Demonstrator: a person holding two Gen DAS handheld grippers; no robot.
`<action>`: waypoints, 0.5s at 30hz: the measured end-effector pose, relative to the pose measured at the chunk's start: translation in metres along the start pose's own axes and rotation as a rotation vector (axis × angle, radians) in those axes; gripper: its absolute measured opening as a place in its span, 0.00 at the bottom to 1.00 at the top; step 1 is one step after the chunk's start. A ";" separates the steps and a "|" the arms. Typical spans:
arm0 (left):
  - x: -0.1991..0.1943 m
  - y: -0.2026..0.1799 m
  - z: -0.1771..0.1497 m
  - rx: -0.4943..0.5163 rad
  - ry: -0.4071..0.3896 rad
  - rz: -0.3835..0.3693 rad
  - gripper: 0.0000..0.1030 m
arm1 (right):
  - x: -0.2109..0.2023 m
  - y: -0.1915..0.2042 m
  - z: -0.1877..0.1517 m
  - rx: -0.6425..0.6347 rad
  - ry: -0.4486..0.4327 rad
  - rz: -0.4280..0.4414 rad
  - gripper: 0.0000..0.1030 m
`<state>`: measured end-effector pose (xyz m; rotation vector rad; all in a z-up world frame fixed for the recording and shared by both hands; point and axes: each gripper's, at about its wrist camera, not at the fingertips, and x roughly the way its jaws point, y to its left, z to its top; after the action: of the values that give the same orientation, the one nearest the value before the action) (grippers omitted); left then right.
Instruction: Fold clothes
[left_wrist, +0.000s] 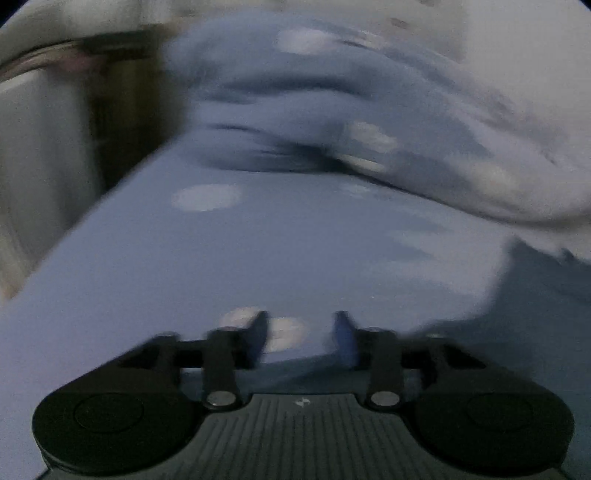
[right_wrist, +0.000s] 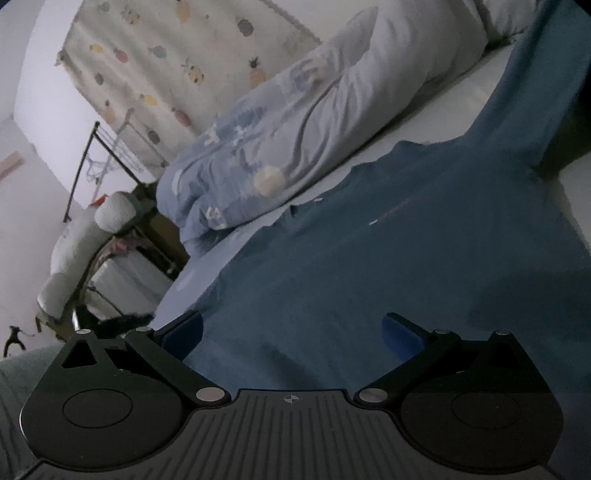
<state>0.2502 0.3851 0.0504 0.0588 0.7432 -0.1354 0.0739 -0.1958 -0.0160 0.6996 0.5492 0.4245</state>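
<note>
While I look along both grippers, one dark blue garment (right_wrist: 406, 229) flat on bed sheet (left_wrist: 258, 251) beside one rumpled duvet (right_wrist: 280, 155), its sleeve cut off, right gripper (right_wrist: 291, 332) wide open and empty above it, left gripper (left_wrist: 301, 332) blurred, partly open, holding nothing.

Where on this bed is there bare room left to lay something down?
Bare pale-blue sheet lies free between the bed's left edge and the bunched duvet. The dark blue shirt fills the middle, and the duvet crowds the far side.
</note>
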 end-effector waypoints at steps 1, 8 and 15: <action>0.011 -0.019 0.003 0.075 0.032 -0.028 0.58 | 0.000 0.000 0.000 -0.001 0.002 0.000 1.00; 0.059 -0.088 0.004 0.278 0.140 0.057 0.22 | 0.000 0.001 0.001 -0.001 0.002 -0.003 1.00; 0.060 -0.076 0.009 0.177 0.053 0.444 0.04 | -0.006 0.002 0.003 -0.004 -0.009 0.011 1.00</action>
<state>0.2890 0.3028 0.0165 0.3939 0.7534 0.2257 0.0707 -0.1991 -0.0108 0.7007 0.5357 0.4325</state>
